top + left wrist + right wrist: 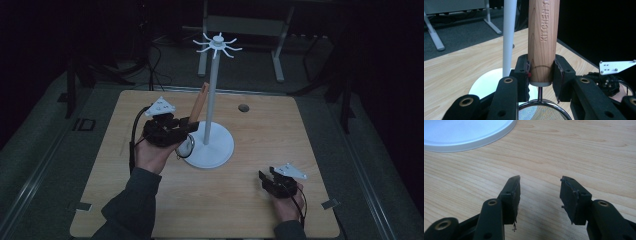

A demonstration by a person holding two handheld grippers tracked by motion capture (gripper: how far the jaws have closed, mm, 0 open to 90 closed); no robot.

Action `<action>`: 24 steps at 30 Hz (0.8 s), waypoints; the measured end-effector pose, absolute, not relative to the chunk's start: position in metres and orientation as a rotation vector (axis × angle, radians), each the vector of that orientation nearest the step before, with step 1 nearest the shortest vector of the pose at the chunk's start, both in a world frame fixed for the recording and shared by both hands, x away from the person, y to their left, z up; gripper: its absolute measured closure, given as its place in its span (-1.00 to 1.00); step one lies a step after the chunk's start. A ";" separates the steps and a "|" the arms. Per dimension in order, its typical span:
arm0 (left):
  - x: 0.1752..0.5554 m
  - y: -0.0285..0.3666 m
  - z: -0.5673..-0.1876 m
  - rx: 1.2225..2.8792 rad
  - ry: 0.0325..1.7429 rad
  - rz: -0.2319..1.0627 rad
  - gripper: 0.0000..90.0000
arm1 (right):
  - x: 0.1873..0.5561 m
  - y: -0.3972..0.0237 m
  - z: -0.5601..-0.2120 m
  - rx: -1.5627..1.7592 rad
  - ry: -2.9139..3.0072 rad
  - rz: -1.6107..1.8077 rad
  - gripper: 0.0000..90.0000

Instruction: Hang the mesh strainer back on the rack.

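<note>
The left hand-held gripper (186, 131) gripped a small strainer (541, 42) by its round, smooth wooden handle, which was stamped with lettering and tilted up beside the white pole of a stand (213, 95). The strainer's fine wire-mesh bowl, rimmed in metal, hung below the jaws over the stand's flat round base. The stand bore curved white hooks at its top. The right hand-held gripper (540, 192) rested near the front right of the pale wood-grained worktop (260, 125), its black jaws wide apart with nothing between them.
</note>
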State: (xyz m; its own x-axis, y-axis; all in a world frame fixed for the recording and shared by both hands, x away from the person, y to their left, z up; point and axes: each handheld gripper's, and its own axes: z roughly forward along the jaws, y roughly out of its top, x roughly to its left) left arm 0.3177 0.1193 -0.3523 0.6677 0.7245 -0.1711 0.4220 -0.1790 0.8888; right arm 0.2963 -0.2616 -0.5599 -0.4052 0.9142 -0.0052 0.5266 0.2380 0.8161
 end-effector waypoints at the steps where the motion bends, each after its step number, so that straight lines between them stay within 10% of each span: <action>1: 0.318 0.120 -0.352 1.807 0.914 0.352 0.54 | 0.296 -0.262 -0.560 1.314 2.027 1.043 0.12; 24: 0.317 0.127 -0.344 1.683 0.949 0.395 0.54 | 0.296 -0.262 -0.560 1.314 2.025 1.042 0.12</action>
State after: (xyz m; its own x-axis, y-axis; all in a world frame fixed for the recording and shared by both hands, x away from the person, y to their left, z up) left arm 0.3168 0.1271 -0.3437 0.6220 0.7556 -0.2055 0.3871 -0.0686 0.9195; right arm 0.2964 -0.2617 -0.5599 -0.4044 0.9146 -0.0066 0.5263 0.2386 0.8161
